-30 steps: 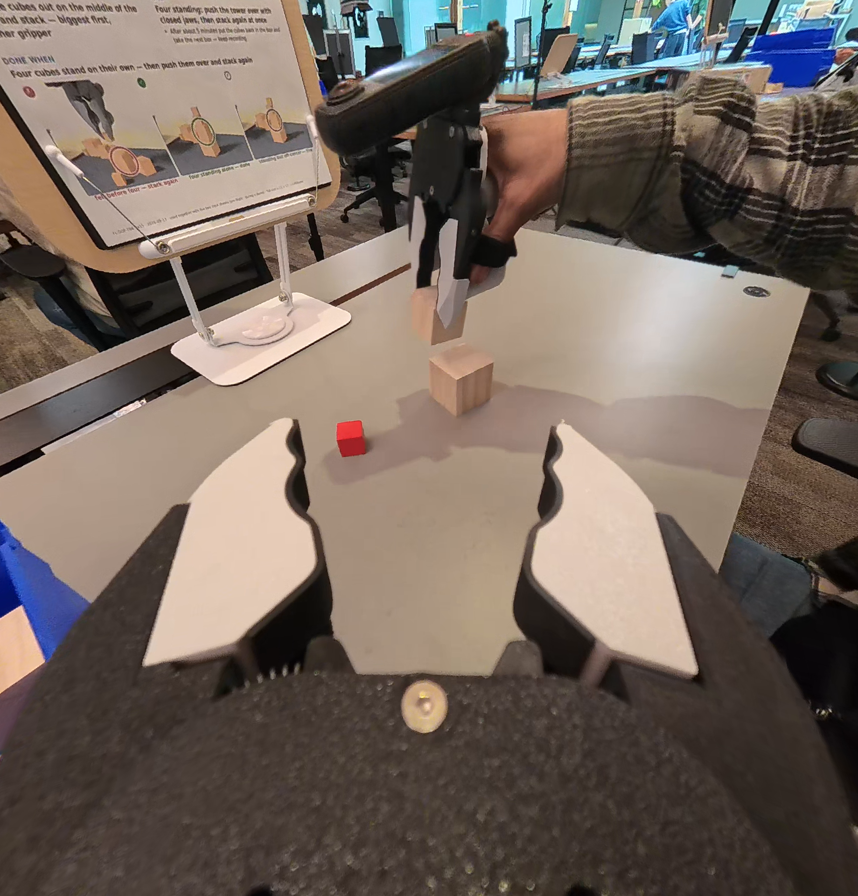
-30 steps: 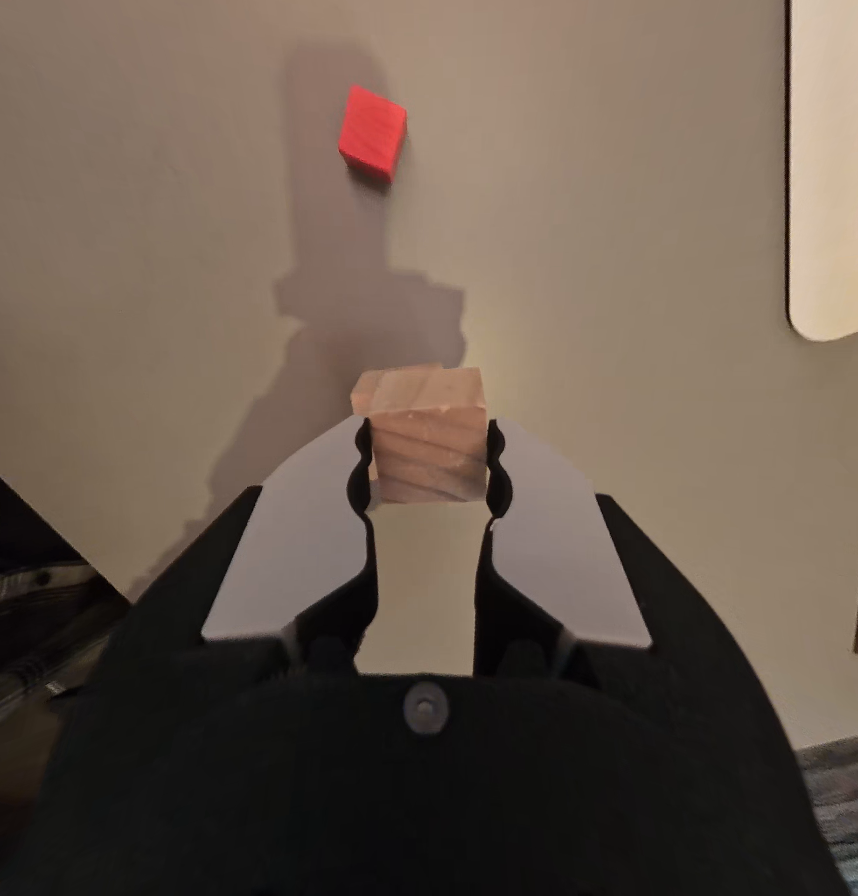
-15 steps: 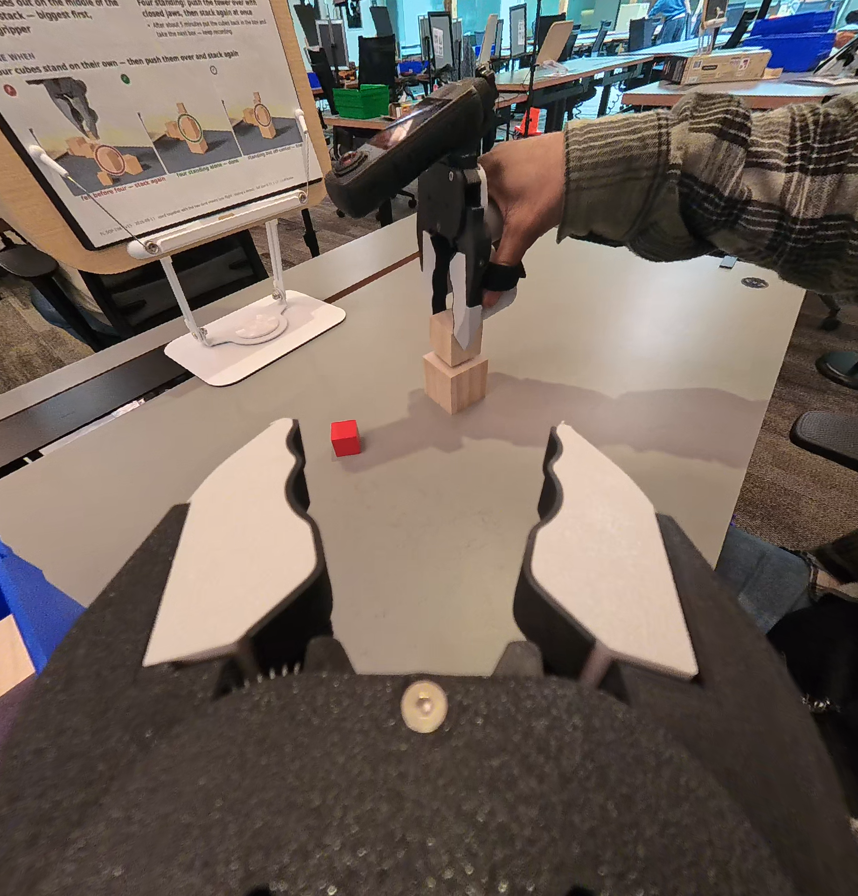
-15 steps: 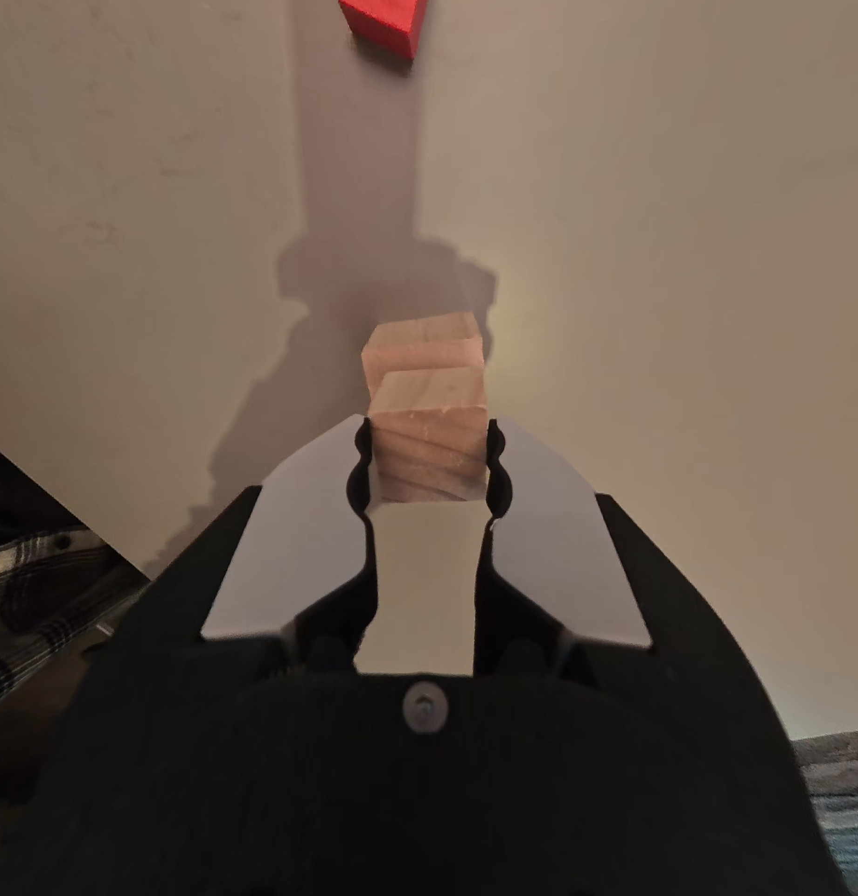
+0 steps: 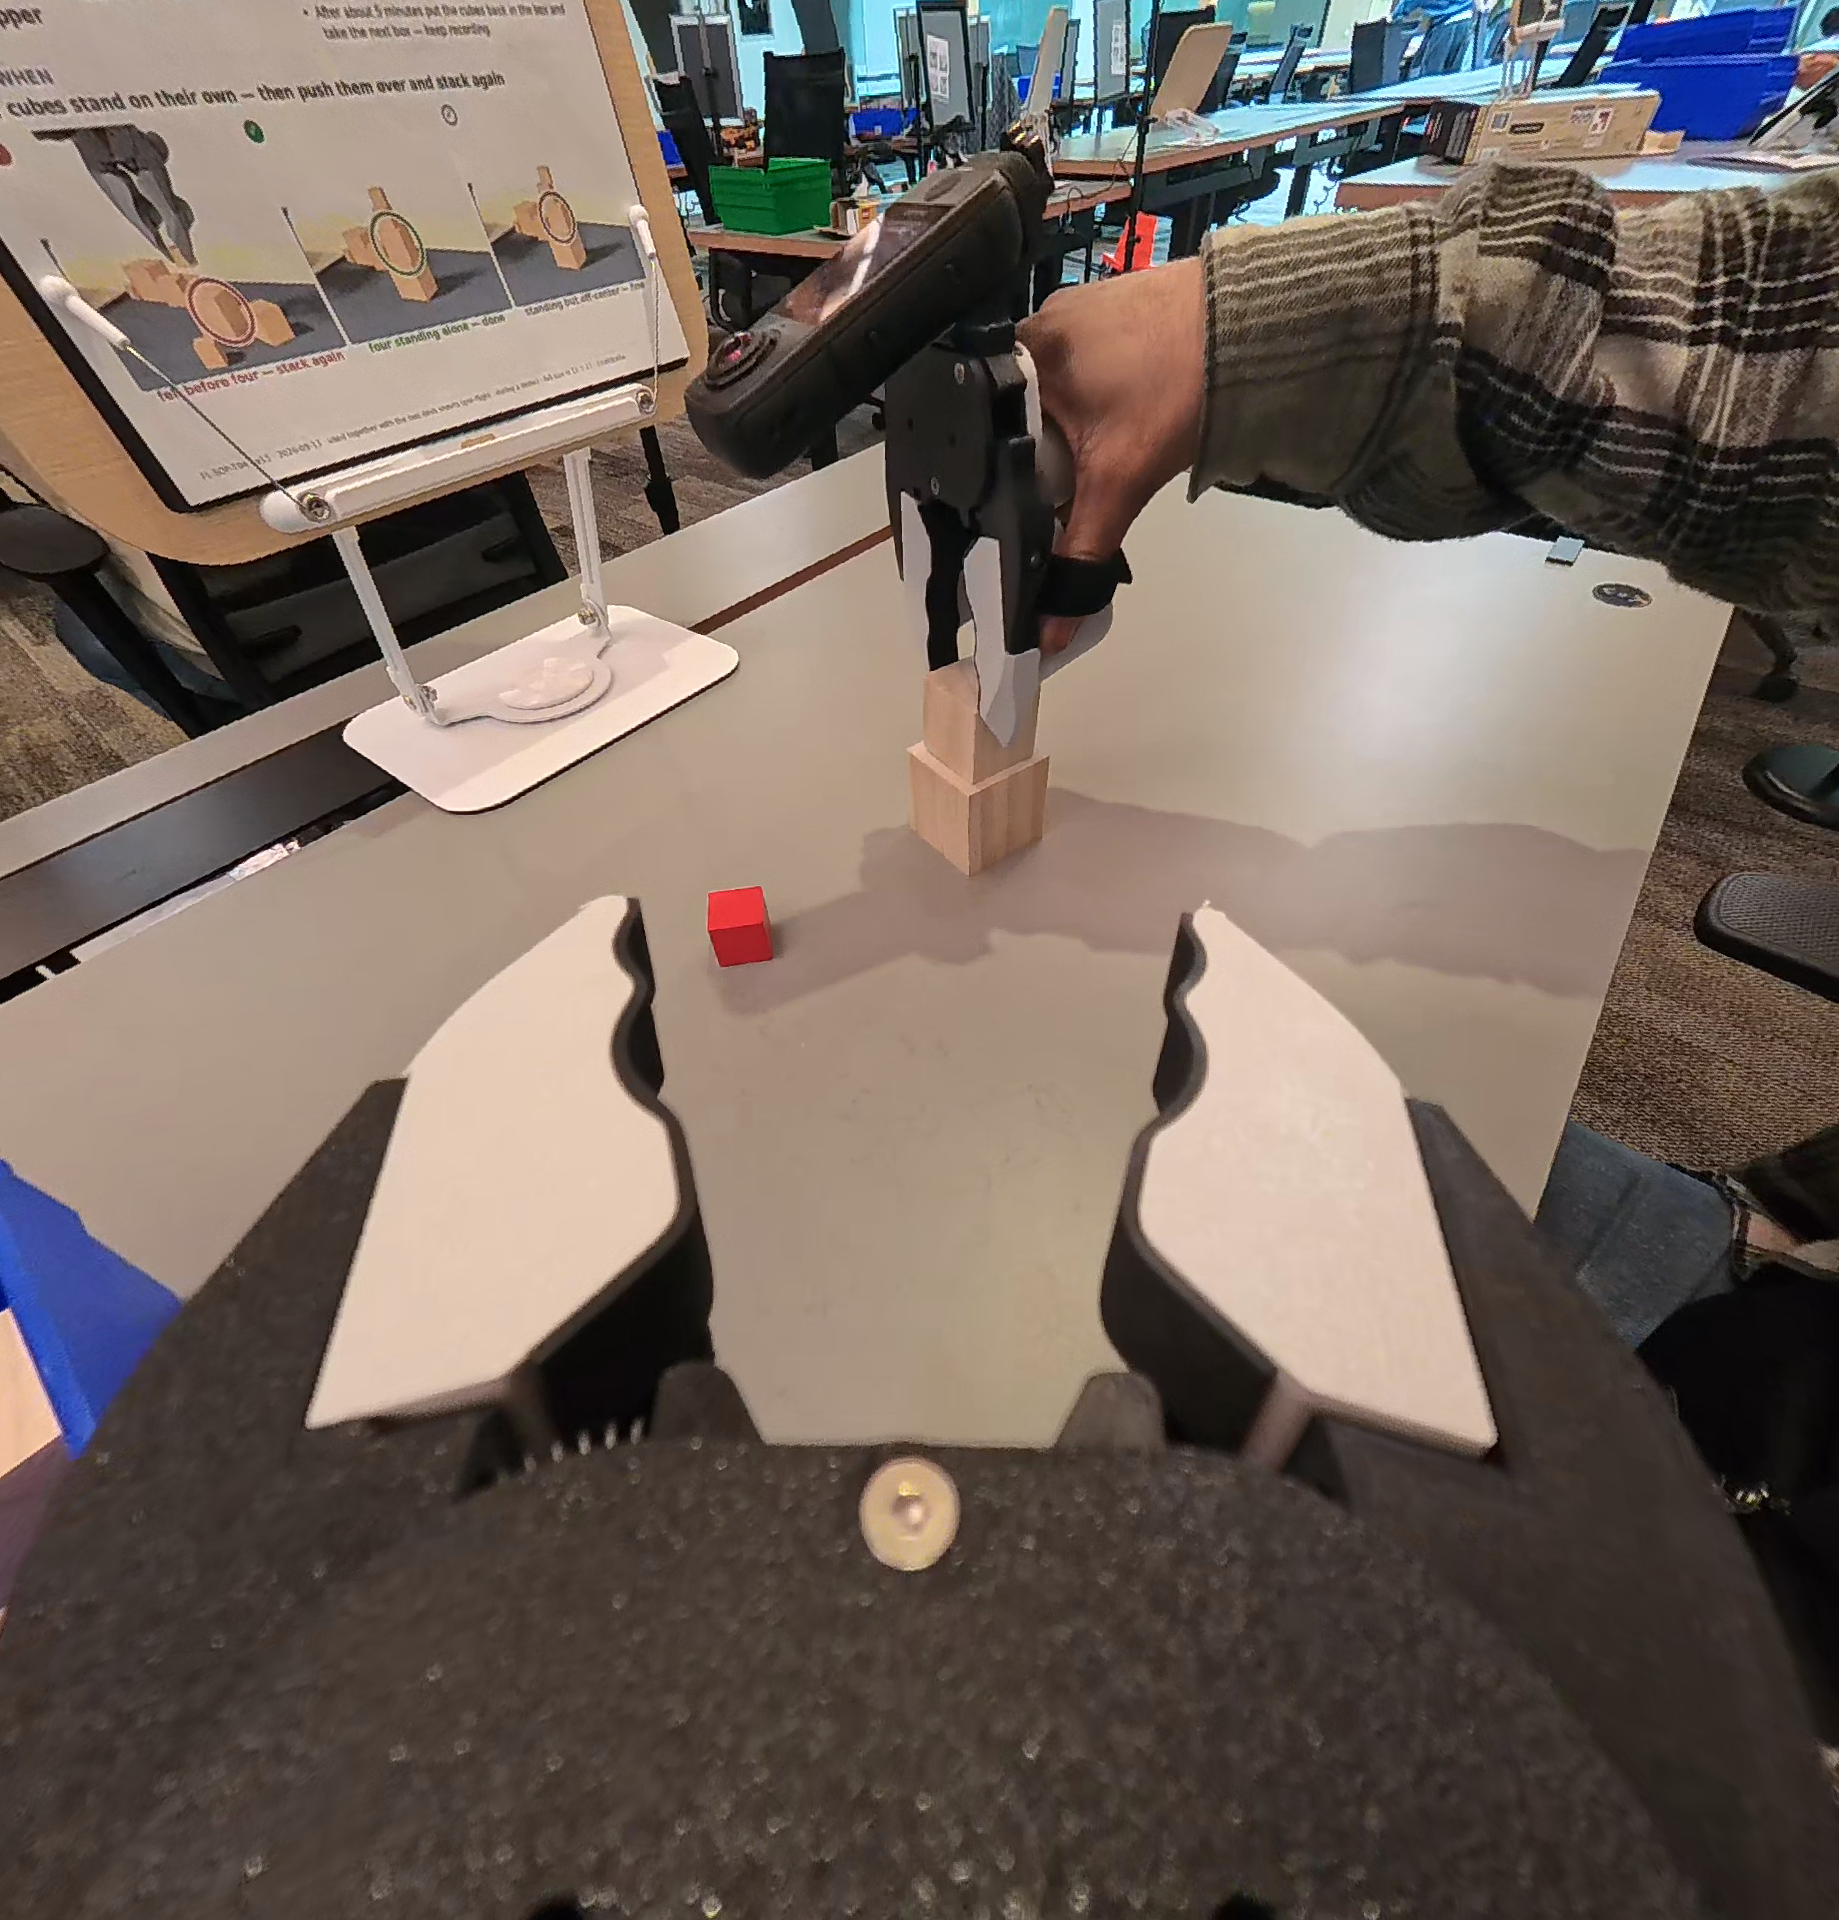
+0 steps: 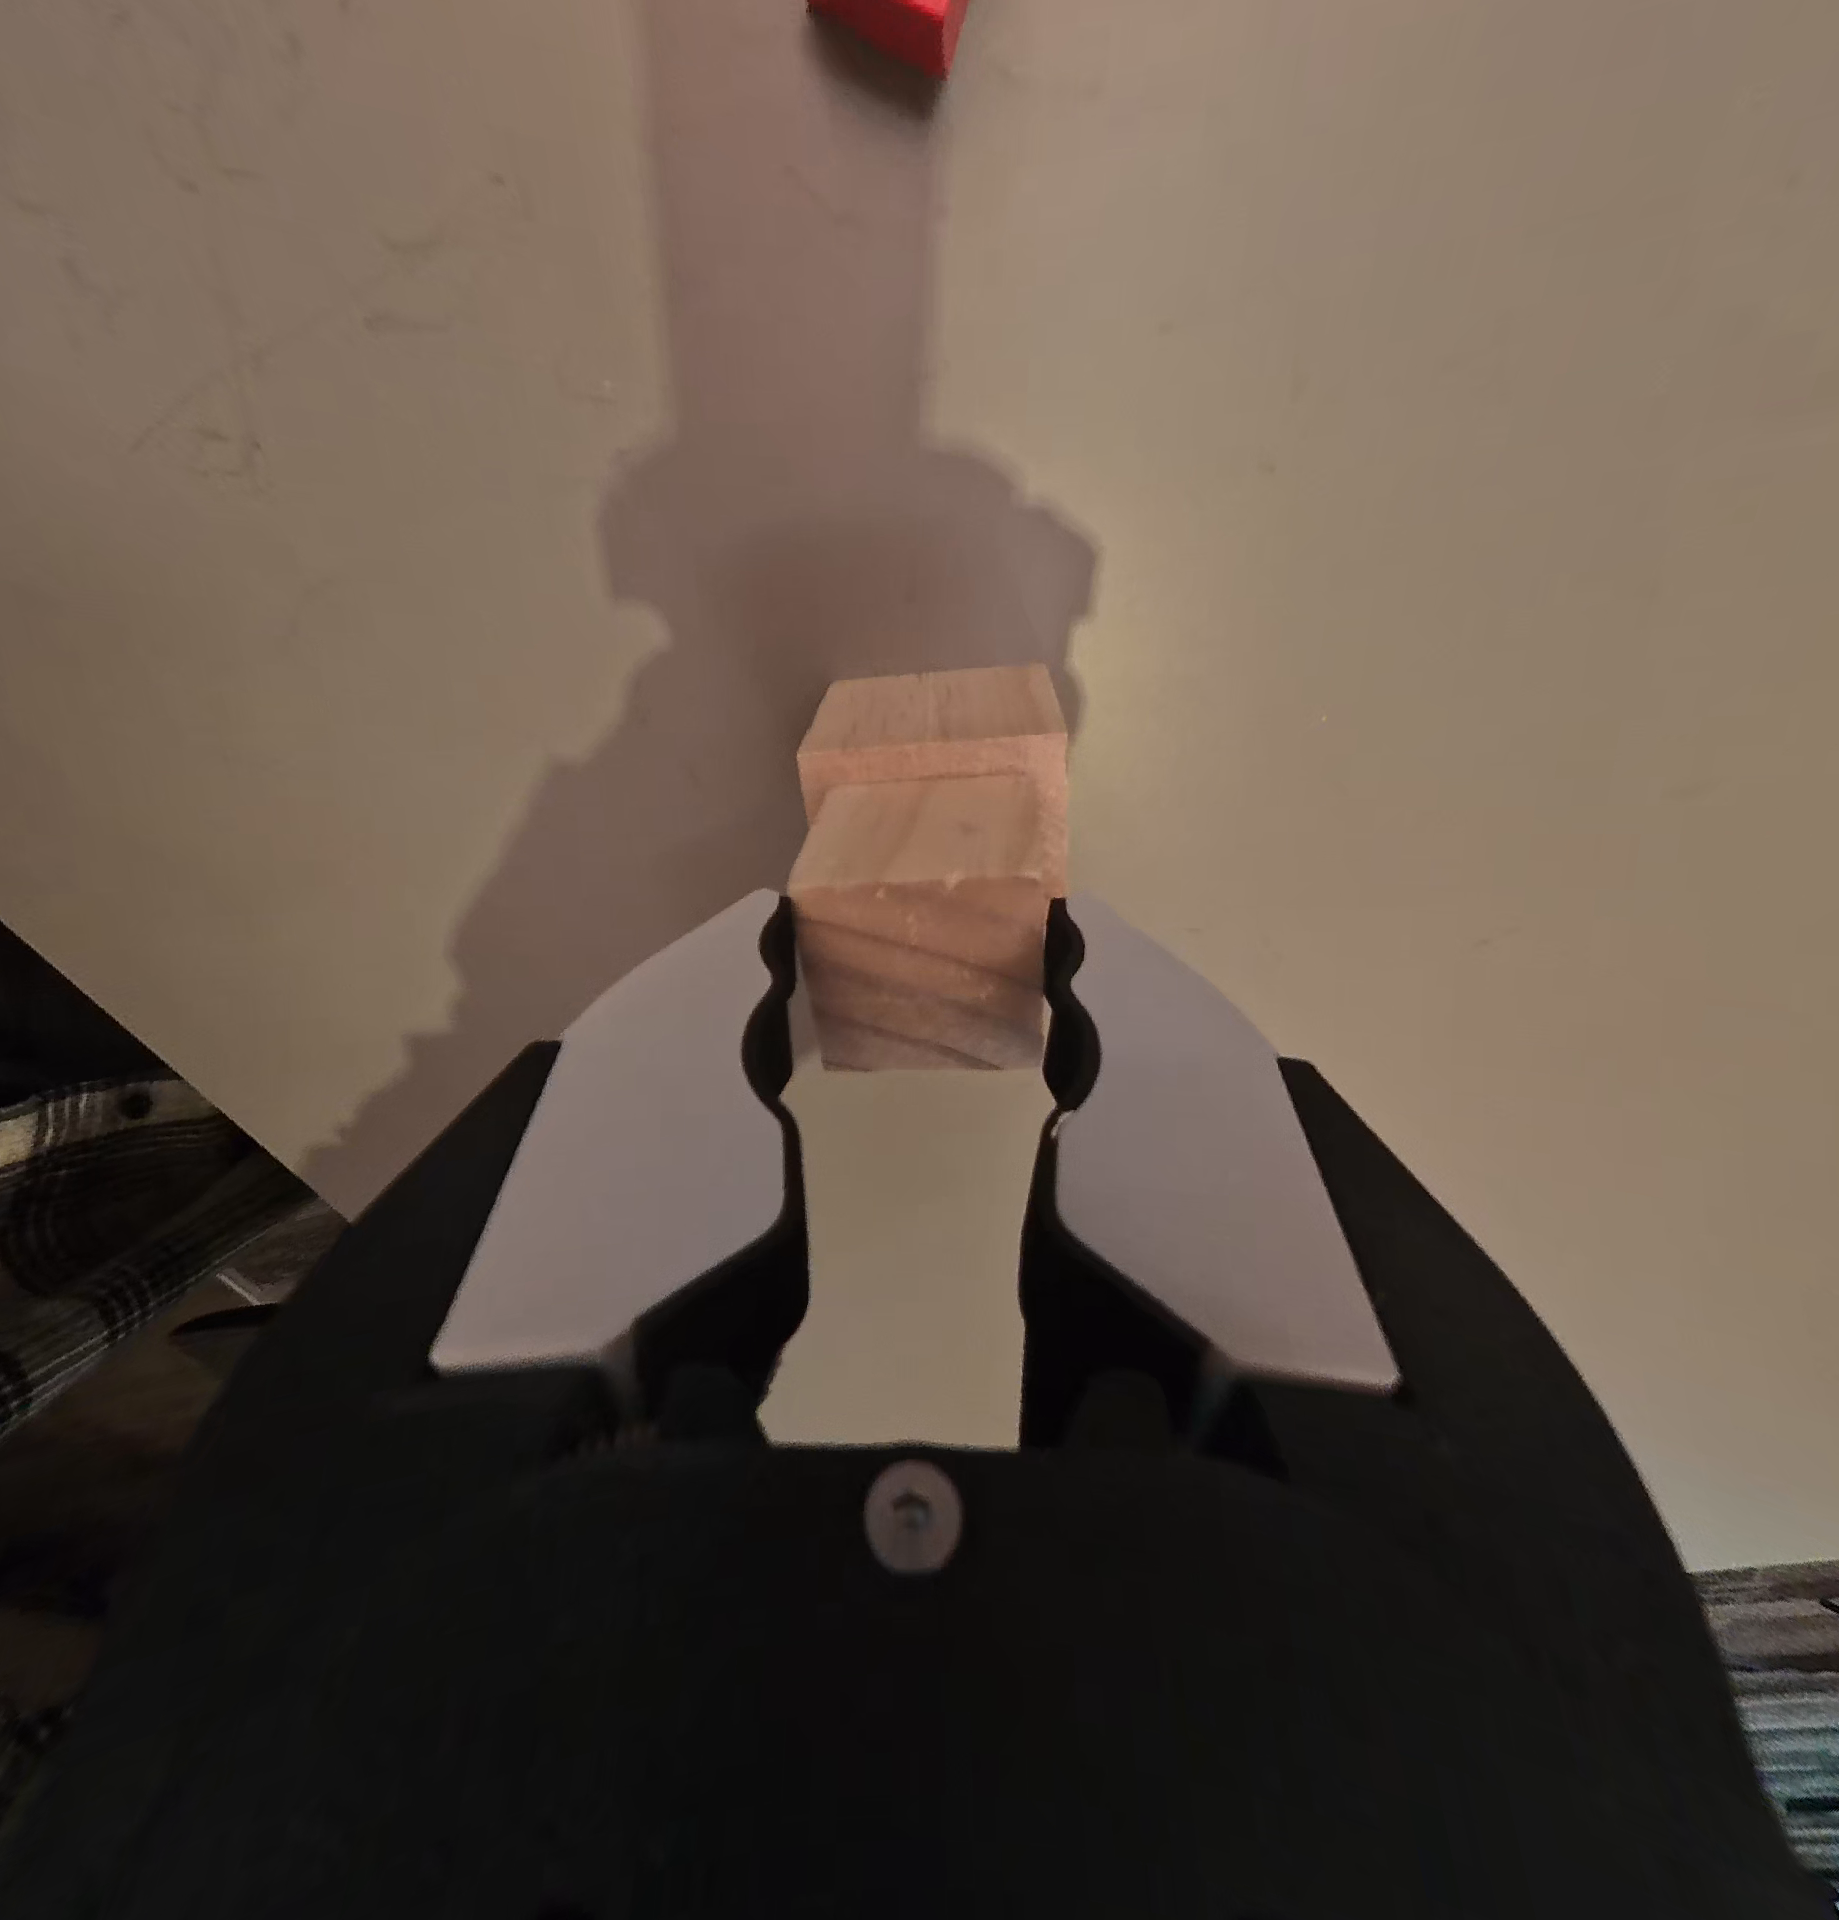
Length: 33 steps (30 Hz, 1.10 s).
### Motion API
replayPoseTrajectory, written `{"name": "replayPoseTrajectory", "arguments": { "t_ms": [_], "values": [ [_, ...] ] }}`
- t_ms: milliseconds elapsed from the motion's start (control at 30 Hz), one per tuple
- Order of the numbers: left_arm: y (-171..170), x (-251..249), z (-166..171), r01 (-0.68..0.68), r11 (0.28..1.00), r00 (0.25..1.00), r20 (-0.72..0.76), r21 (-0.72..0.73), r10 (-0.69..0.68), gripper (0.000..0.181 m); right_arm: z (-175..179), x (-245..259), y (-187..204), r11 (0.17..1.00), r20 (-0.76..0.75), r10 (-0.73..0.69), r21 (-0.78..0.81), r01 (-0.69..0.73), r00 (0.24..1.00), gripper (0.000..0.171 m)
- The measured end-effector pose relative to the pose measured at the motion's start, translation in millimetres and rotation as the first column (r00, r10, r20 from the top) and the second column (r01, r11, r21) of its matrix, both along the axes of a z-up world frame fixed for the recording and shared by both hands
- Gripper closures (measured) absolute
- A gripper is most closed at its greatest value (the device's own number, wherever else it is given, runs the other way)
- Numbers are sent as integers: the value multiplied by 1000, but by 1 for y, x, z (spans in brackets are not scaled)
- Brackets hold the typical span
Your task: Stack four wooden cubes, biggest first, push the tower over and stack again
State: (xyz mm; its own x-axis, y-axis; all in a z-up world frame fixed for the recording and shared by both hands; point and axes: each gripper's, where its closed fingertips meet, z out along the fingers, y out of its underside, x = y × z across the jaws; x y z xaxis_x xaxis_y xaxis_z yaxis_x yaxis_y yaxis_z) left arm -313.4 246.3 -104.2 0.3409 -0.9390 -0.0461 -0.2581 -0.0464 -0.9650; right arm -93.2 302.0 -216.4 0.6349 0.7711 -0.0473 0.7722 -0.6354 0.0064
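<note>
At the far left of my left wrist view I see the corner of a blue bin with pale wood showing inside it. Behind it, a sheet rests on a white stand at the back of the table. My left gripper hangs above the table with its jaws wide and nothing between them. Just ahead of its left finger sits the red cube, alone on the tabletop, near the stack but apart from it. Right of that stands the big cube, flat on the table, with the small cube resting on top of it. My right gripper points down from above, clamped on the small cube, with my hand and plaid sleeve behind it.

In the right wrist view, a plaid sleeve shows past the table edge at the lower left. The red cube is cut by the top edge. In the middle, the right gripper grips the small cube by its sides, jaws narrow, and the big cube shows just beyond it, touching underneath.
</note>
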Motion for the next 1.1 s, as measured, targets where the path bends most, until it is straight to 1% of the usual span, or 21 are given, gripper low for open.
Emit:
{"name": "replayPoseTrajectory", "arguments": {
  "t_ms": [33,67,200,333,400,500,600,700,800,967,1100],
  "values": [
    [0,0,0,0,1000,1000,-1,0,0,87,0,0,0,1000,-3,2,0,-2,1000,125],
    [0,0,0,0,1000,1000,-2,0,0,87,0,-1,0,1000,-7,6,2,-6,1000,123],
    [0,0,1,0,1000,1000,2,3,0,87,10,-1,7,995,8,69,66,-69,998,101],
    [0,0,0,-5,1000,1000,-3,4,5,87,30,-13,25,951,52,233,196,-238,971,81],
    [1,-1,1,-9,1000,1000,-3,7,10,87,39,-25,34,908,65,333,249,-338,941,79],
    [1,-4,2,-19,1000,1000,-6,14,19,87,45,-50,47,823,60,483,309,-476,874,80],
    [3,-7,2,-29,999,999,-12,16,30,87,37,-68,55,770,30,587,288,-569,809,83],
    [8,-12,1,-46,999,999,-14,14,46,87,21,-81,63,713,6,673,260,-651,740,94],
    [14,-16,-2,-66,998,998,-15,8,66,87,3,-90,68,657,-14,742,217,-722,670,100],
    [23,-21,-8,-87,996,996,-21,-7,87,87,-24,-102,73,550,11,831,141,-823,557,107],
    [28,-20,-15,-89,996,995,-35,-24,88,87,-37,-110,76,502,13,862,102,-859,506,110]
  ]
}}
